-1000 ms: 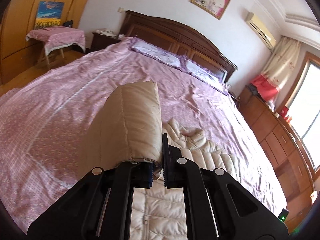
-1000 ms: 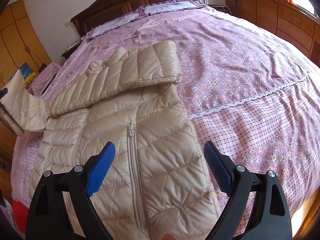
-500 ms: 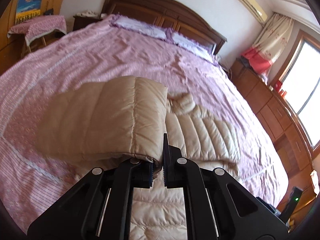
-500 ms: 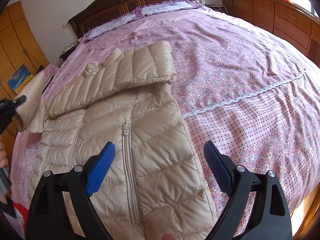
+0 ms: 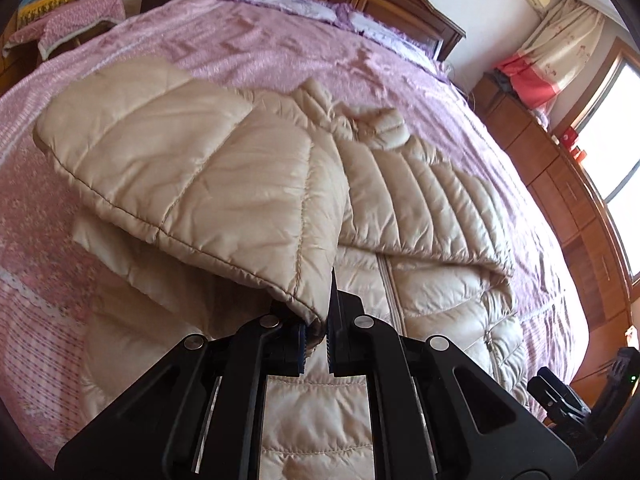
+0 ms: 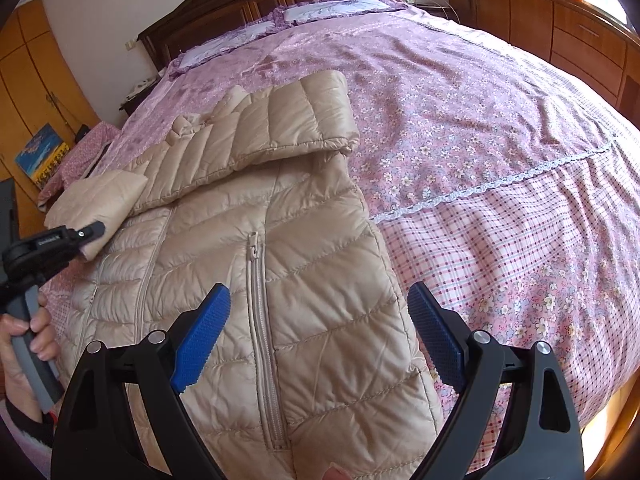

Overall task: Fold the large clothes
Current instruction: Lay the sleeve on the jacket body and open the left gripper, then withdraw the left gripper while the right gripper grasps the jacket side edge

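The left tongs (image 5: 316, 342), clamped on the cuff of the beige quilted down jacket's (image 6: 280, 280) sleeve (image 5: 208, 192), have carried it down over the chest near the bed's (image 6: 500, 128) foot edge, nearly finishing that fold, while the right tongs (image 6: 318, 338) hover apart.

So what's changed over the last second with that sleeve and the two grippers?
The left gripper, clamped on the cuff of the beige quilted jacket's sleeve, has come down and carried it in over the jacket body; the sleeve now drapes low over the jacket. The right gripper stayed open and still above the hem, and the other sleeve stays folded across.
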A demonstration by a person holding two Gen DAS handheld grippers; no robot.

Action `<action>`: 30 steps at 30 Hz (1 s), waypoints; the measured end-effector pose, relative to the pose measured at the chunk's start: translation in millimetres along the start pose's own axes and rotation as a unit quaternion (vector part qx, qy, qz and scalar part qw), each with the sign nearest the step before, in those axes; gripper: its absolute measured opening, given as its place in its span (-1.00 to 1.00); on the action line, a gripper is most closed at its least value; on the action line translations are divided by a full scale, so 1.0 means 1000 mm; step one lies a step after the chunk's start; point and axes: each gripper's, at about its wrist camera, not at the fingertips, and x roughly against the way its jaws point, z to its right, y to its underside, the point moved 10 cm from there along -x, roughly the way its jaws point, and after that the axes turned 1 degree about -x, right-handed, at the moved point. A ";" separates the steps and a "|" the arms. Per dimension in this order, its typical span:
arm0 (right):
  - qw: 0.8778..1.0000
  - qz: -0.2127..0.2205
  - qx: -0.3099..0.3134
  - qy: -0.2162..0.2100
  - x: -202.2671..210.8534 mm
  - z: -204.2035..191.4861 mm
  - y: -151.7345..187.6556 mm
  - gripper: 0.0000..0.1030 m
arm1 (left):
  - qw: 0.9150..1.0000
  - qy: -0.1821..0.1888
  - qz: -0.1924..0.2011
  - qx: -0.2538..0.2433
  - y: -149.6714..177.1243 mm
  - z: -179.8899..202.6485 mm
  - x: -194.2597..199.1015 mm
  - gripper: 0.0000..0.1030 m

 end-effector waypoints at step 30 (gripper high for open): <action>0.998 -0.016 0.046 -0.032 -0.009 -0.048 0.008 0.70 | 0.999 -0.044 -0.010 0.001 0.035 -0.037 0.057 0.50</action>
